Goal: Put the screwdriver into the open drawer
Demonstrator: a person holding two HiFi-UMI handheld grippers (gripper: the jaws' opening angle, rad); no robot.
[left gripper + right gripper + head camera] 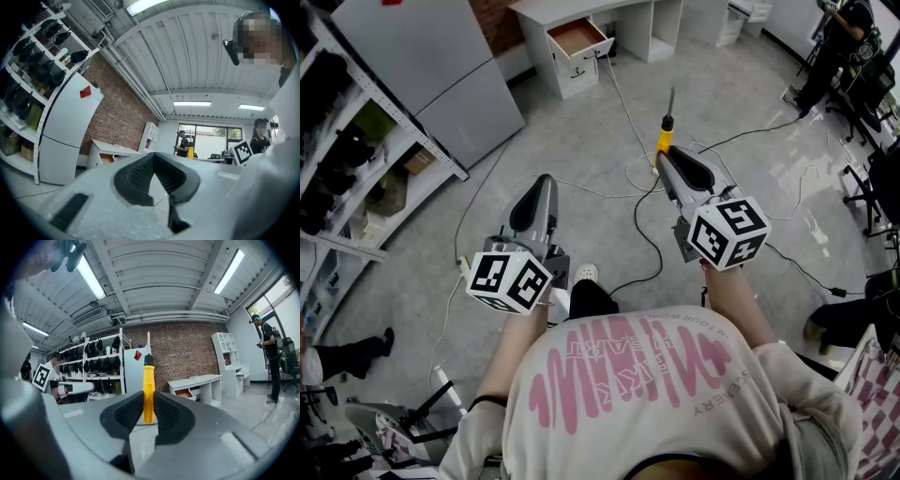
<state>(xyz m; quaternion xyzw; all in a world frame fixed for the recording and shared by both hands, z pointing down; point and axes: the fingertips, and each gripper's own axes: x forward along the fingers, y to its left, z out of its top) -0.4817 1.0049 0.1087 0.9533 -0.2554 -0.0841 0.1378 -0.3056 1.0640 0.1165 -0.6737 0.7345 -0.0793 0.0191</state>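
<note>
The right hand-held gripper is clamping the screwdriver by its yellow handle. In the right gripper view both pads are pressing the lower part of that handle, and the dark collar and thin metal shaft are sticking out beyond the jaws towards twelve o'clock. The open drawer is sitting well apart, at about eleven o'clock from the tool, under the white surface by the brick wall.

The screwdriver is looking light and stiff, but its smooth plastic handle is probably slippery. Being held near one end, it could be pivoting in the pads if the tip knocks the drawer wall. The left hand-held gripper is carrying nothing, its jaws together.
</note>
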